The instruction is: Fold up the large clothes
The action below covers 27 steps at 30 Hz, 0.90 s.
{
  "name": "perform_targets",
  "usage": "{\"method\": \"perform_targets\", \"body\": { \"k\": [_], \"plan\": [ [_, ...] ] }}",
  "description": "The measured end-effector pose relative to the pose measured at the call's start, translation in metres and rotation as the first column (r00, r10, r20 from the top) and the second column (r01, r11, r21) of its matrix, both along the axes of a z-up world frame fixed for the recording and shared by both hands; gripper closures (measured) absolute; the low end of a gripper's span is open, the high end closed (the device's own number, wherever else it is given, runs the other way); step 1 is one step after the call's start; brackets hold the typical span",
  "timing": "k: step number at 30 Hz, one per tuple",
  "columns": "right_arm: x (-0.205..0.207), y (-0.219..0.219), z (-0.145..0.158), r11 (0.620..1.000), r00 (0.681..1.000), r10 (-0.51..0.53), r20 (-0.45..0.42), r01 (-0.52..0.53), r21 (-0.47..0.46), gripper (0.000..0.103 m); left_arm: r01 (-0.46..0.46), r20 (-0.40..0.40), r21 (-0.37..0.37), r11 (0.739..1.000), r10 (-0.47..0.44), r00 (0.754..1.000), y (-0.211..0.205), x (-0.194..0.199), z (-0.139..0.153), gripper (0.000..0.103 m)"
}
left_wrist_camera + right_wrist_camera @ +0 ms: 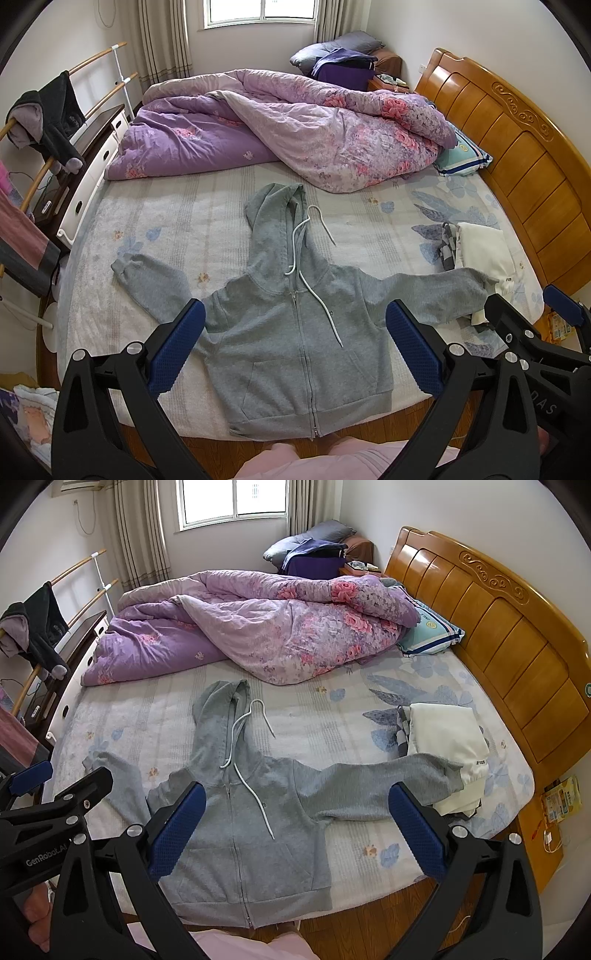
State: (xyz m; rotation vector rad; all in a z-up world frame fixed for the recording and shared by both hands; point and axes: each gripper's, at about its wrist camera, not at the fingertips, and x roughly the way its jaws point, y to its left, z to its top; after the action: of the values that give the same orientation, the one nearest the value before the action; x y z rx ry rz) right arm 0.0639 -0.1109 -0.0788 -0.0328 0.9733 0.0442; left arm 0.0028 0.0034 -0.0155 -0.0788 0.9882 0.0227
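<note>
**Grey hoodie spread flat, both tools held clear above it**

A grey zip-front cotton hoodie (pixel 280 332) lies face up on the bed (pixel 177 221), centre of frame, sleeves out to both sides, hem at the near mattress edge. Its right-of-frame cuff rests on a folded cream-white garment (pixel 447 738). A rumpled purple floral quilt (pixel 295 125) fills the far half, leaving open sheet around the hood. The left hand-held gripper (pixel 295 343) and right hand-held gripper (pixel 297 827) both hover with fingers spread wide, holding nothing. A carved wooden headboard (pixel 509 627) bounds the right of frame.
</note>
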Motion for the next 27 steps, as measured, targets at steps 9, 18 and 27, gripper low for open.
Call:
{"method": "perform_targets", "body": {
  "k": [9, 18, 27],
  "plan": [
    [-0.002, 0.003, -0.003, 1.000, 1.000, 0.014, -0.018, -0.015, -0.001, 0.007, -0.011, -0.011, -0.006, 1.000, 0.011, 1.000, 0.000, -0.010, -0.012, 0.005],
    [0.001, 0.015, -0.007, 0.997, 0.995, 0.080, -0.063, -0.078, 0.021, 0.007, -0.070, -0.048, -0.006, 0.998, 0.070, 0.996, 0.014, -0.025, -0.014, 0.005],
    [0.014, 0.056, -0.020, 0.979, 0.969, 0.202, -0.144, -0.200, 0.030, 0.007, -0.196, -0.132, -0.013, 0.981, 0.192, 0.972, 0.056, -0.031, -0.021, 0.005]
  ]
}}
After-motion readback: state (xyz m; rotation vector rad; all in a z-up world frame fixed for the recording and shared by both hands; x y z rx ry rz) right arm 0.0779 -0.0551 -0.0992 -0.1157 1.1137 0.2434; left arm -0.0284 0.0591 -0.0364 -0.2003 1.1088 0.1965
